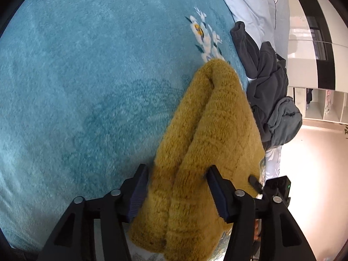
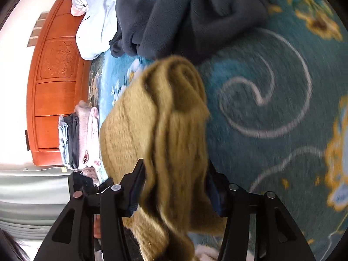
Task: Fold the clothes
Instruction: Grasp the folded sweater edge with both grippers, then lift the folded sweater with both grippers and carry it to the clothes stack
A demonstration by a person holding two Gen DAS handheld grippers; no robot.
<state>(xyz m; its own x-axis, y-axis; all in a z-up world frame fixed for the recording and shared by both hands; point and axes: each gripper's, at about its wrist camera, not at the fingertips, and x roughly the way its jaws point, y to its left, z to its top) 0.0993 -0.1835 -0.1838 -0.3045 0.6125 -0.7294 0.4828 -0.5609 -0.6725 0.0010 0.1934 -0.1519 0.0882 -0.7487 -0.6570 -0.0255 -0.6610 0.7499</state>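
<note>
A mustard-yellow fleece garment (image 1: 217, 119) lies in a long folded bundle on the teal flowered blanket (image 1: 87, 87). My left gripper (image 1: 177, 174) straddles its near end. The cloth fills the gap and brushes the left pad, without looking squeezed, so I read the gripper as open. In the right wrist view the same garment (image 2: 174, 108) bulges up between the jaws of my right gripper (image 2: 176, 169) and hides the right pad. The picture is blurred. The cloth is not pinched narrower there, so that gripper also reads as open.
A heap of dark grey clothes (image 1: 267, 82) (image 2: 184, 10) lies just beyond the yellow garment. A stack of folded clothes (image 2: 80, 137) sits by the orange wooden headboard (image 2: 54, 76). Pale blue bedding (image 2: 95, 28) lies at the bed's end. White shelves (image 1: 322, 104) stand past the bed edge.
</note>
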